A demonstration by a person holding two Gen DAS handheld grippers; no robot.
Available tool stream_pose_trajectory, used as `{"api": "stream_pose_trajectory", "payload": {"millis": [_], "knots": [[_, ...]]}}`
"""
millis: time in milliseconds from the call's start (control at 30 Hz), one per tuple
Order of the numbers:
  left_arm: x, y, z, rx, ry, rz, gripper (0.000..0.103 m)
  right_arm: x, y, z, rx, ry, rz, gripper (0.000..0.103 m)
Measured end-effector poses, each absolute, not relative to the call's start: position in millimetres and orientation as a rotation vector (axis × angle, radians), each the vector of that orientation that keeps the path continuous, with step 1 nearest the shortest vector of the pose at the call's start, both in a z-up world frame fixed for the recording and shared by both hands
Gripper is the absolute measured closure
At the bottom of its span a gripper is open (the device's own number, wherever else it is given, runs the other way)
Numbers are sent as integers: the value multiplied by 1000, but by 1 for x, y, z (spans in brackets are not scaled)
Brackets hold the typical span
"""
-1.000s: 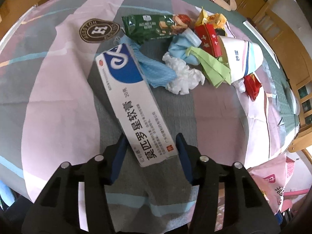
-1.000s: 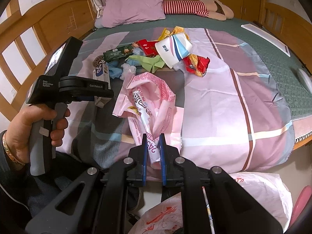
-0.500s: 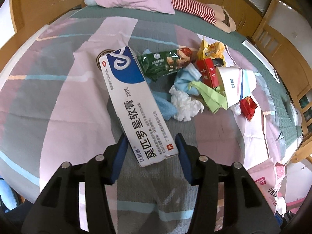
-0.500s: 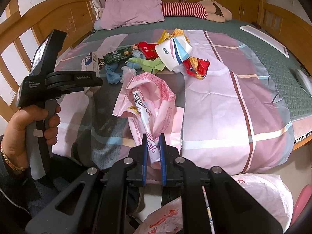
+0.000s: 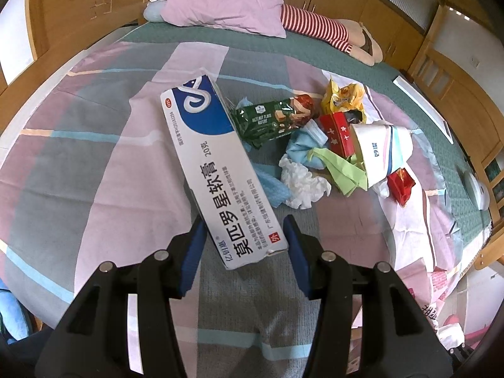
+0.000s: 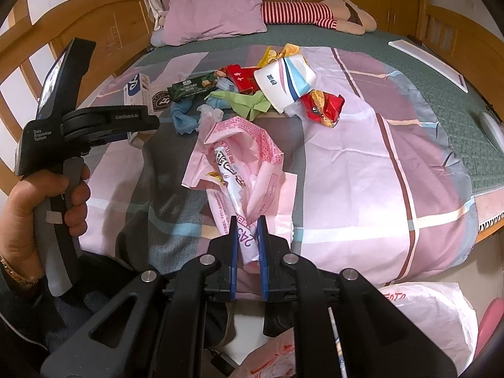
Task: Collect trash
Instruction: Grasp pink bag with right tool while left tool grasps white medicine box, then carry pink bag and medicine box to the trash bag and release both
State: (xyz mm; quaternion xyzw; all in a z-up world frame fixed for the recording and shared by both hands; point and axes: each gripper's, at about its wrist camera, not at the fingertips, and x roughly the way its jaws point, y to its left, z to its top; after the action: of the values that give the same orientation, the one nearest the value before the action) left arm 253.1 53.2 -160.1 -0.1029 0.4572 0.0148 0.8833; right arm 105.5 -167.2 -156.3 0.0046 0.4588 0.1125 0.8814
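My left gripper point(image 5: 244, 245) is shut on a long white and blue ointment box point(image 5: 217, 163) and holds it above the bed; the box also shows in the right wrist view point(image 6: 137, 91). My right gripper point(image 6: 247, 245) is shut on the edge of a pink plastic bag point(image 6: 242, 154) that lies open on the quilt. A trash pile lies beyond: a green wafer wrapper point(image 5: 271, 119), a red box point(image 5: 338, 132), a white paper cup point(image 5: 378, 151), white tissue point(image 5: 302, 182), green paper point(image 5: 343, 170) and a red wrapper point(image 6: 323, 107).
The pile sits on a pink and grey quilt point(image 5: 78, 170) over a green mattress. A pink pillow point(image 6: 217, 19) and a striped plush toy point(image 6: 315, 15) lie at the headboard. A wooden bed frame point(image 6: 104, 22) runs around it. White plastic bags point(image 6: 431, 315) lie on the floor.
My left gripper has lifted the ointment box up off the quilt and drawn back, so the trash pile looks smaller and further off. My right gripper and the pink bag have stayed in place.
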Motion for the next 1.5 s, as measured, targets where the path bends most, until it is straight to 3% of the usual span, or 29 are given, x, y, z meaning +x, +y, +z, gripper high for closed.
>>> {"api": "stream_pose_trajectory", "payload": {"millis": [1067,1400,1500], "knots": [[248,62,-152,-220,908,52,52,105,-161,-151,-3,923,236,91],[243,64,-147,-229,874,56,52,88,-169,-119,-23,803,212,91],[236,72,-138,-340,889,-17,52,78,-172,-112,-41,777,211,91]]}}
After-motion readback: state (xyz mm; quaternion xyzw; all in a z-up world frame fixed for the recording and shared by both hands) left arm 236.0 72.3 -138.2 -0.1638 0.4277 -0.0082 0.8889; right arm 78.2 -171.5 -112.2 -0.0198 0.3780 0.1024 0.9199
